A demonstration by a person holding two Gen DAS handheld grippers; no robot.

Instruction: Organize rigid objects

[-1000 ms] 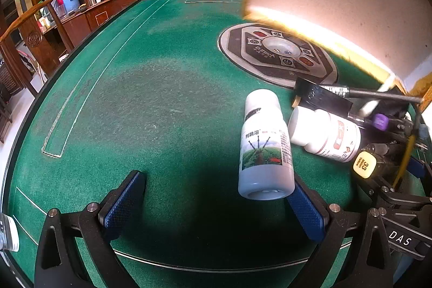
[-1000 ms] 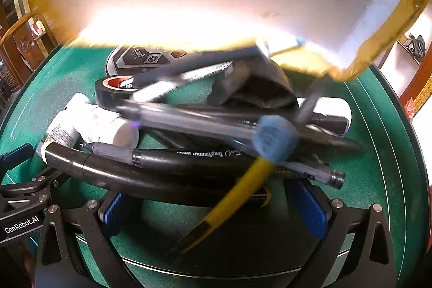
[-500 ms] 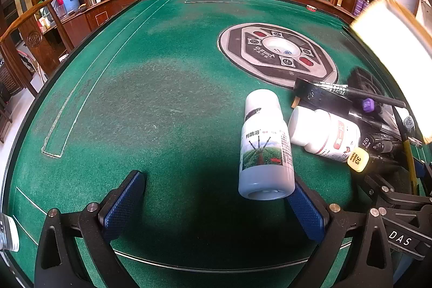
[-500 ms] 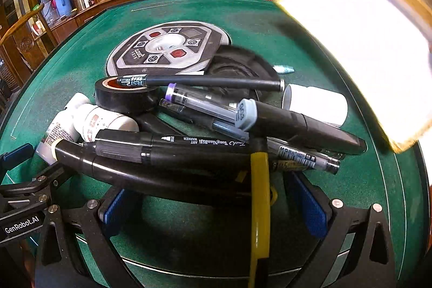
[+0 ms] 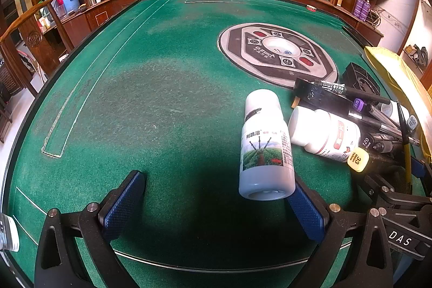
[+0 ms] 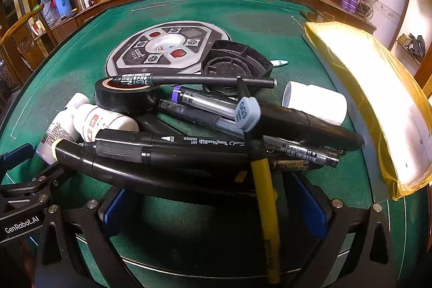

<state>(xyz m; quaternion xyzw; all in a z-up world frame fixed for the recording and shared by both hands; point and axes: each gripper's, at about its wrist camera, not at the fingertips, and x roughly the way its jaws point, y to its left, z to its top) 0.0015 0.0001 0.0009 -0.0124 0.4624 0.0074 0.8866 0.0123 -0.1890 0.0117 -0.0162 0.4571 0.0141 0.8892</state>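
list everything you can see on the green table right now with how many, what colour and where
Bottles: at least 3, white; one with a landscape label lying by the left gripper's right finger, one with a red label beside it, one plain right of the pile.
Tape roll: 1, black, left back of the pile.
Markers and pens: several, mostly black, heaped before the right gripper.
Yellow pen: 1, slanting across the pile's front.
Round tray: 1, black, behind the pile.
Padded envelope: 1, yellow, right edge.
Control panel: 1, grey, table centre.
Left gripper: open.
Right gripper: open.
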